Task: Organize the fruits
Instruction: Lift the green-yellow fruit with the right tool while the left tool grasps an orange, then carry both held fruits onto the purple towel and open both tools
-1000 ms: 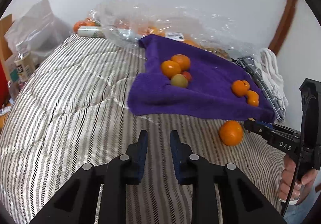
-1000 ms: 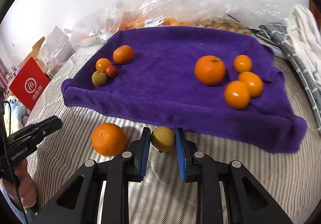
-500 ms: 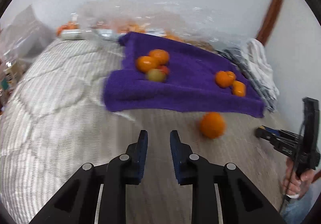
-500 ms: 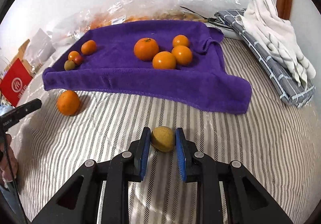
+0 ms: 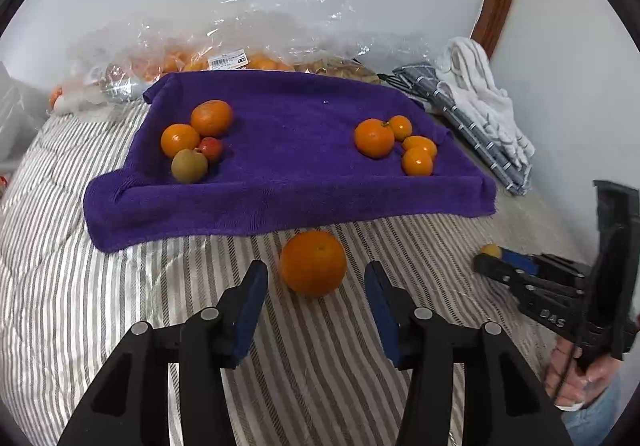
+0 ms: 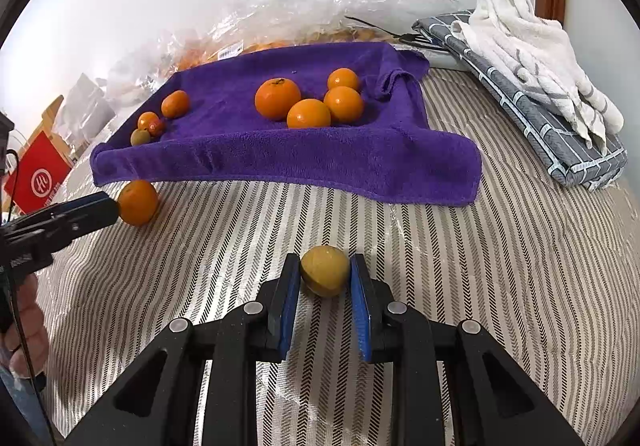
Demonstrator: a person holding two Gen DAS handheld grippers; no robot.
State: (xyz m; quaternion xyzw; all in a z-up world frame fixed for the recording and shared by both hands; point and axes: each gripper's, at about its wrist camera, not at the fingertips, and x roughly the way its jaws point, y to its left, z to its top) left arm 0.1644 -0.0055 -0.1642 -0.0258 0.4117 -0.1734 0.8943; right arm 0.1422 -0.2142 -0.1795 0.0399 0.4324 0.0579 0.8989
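Left gripper (image 5: 316,290): fingers opening, flanking the orange (image 5: 313,262) untouched on the bed (image 5: 80,286), just before the towel (image 5: 288,186). Right gripper (image 6: 325,278): fingers clamped on a yellow fruit (image 6: 325,276).

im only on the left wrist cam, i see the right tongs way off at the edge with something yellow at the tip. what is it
Observer: A small yellow-green fruit, round, clamped between the right tongs just above the striped bedcover.
Operator: ok and my left tongs, are they on the big orange yet
Observer: The right wrist view shows the left tongs reaching in from the left, one fingertip right beside the orange. Their jaws are opening, nothing gripped.
Operator: anything left of the purple towel i cant see
Observer: A red box with a white round logo, beyond the bed's edge, left of the purple towel.
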